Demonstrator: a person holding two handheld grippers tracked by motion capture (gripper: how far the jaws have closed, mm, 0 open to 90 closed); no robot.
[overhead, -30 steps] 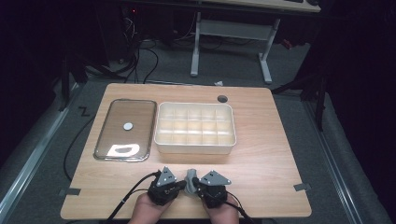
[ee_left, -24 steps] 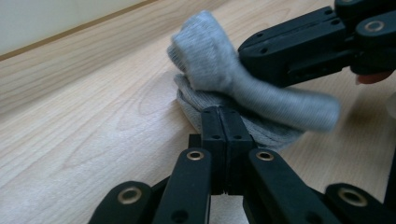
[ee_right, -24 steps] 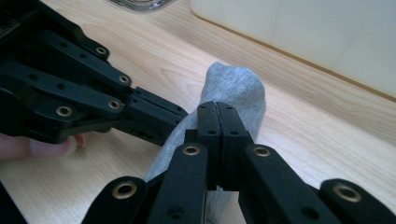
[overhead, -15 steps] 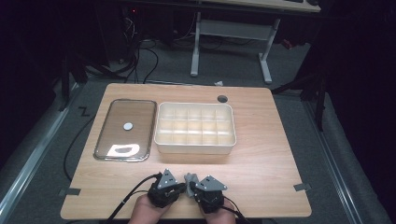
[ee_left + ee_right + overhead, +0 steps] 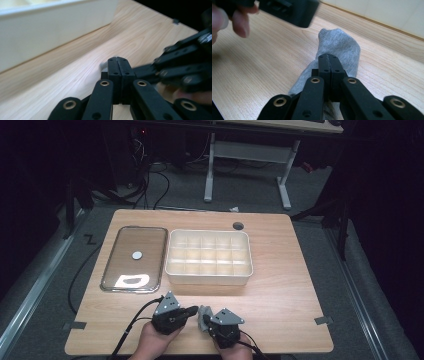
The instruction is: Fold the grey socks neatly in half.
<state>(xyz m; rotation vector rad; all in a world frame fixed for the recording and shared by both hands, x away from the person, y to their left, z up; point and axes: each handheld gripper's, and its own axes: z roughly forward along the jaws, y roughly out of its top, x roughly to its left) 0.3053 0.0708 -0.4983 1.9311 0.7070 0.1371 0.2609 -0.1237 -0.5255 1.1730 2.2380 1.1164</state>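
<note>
the right hand-held gripper (image 5: 329, 58) is pinched tight on a small grey sock (image 5: 337, 47), which lies on the wooden surface (image 5: 280, 285) near the front edge. the left hand-held gripper (image 5: 117, 61) is clenched too, with nothing between its jaws, just beside the right one. the white box with many little rooms (image 5: 209, 257) sits farther back and looks bare, its clear lid (image 5: 134, 257) beside it. so the job has likely just begun: the sock is not in the box yet.

cream divided box (image 5: 209, 270), clear lid (image 5: 134, 258), table (image 5: 290, 285)
</note>
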